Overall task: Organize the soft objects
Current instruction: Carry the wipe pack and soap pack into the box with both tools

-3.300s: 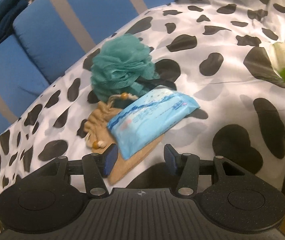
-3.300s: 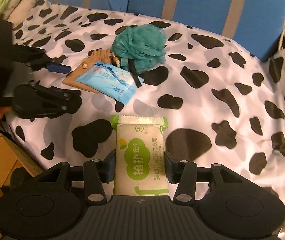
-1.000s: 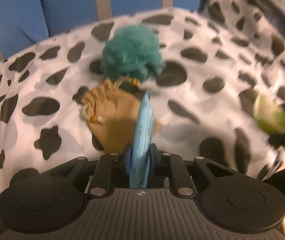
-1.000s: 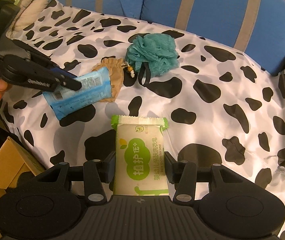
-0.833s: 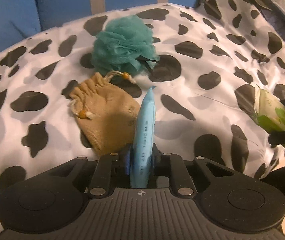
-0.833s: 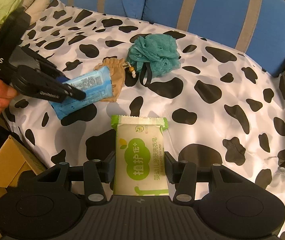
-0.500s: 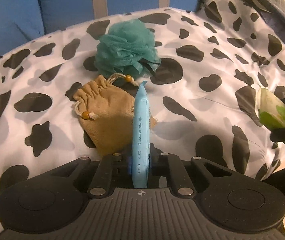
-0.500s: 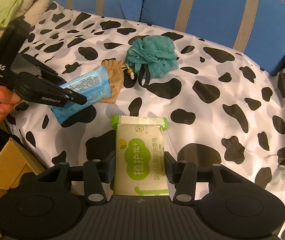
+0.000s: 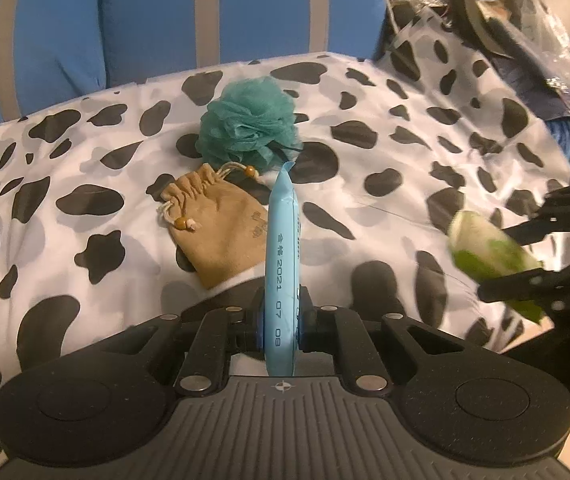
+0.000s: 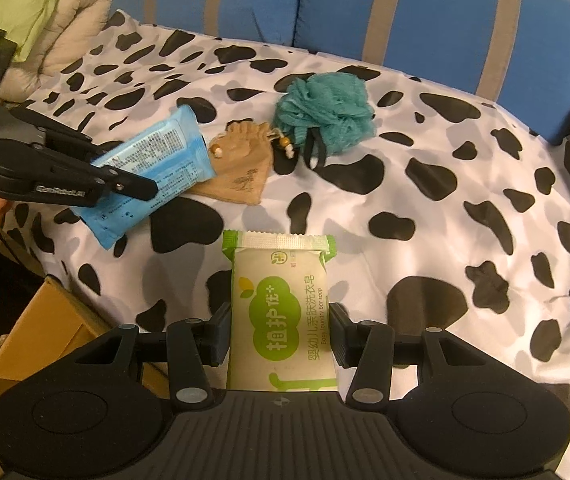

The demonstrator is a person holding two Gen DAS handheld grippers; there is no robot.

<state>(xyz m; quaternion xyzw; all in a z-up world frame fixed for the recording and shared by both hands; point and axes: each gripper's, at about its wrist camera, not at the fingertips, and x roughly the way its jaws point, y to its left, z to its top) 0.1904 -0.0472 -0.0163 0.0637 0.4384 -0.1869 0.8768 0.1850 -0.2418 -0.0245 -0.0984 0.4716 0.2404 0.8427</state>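
Blue plastic of the wipes pack [image 9: 281, 256] is being pinched on its thin edge by the left gripper [image 9: 279, 322], whose jaws are closing tight on it, so the pack is hanging upright above the spotted cloth [image 9: 385, 128], probably for carrying to the cardboard box [image 10: 41, 336]. Meanwhile the right gripper [image 10: 281, 336] is clamping the soap bar [image 10: 281, 312] across its 2 long sides, lifted near the cloth edge. The tan pouch [image 9: 217, 232] and teal sponge [image 9: 249, 124] are lying touching each other, not yet sorted.
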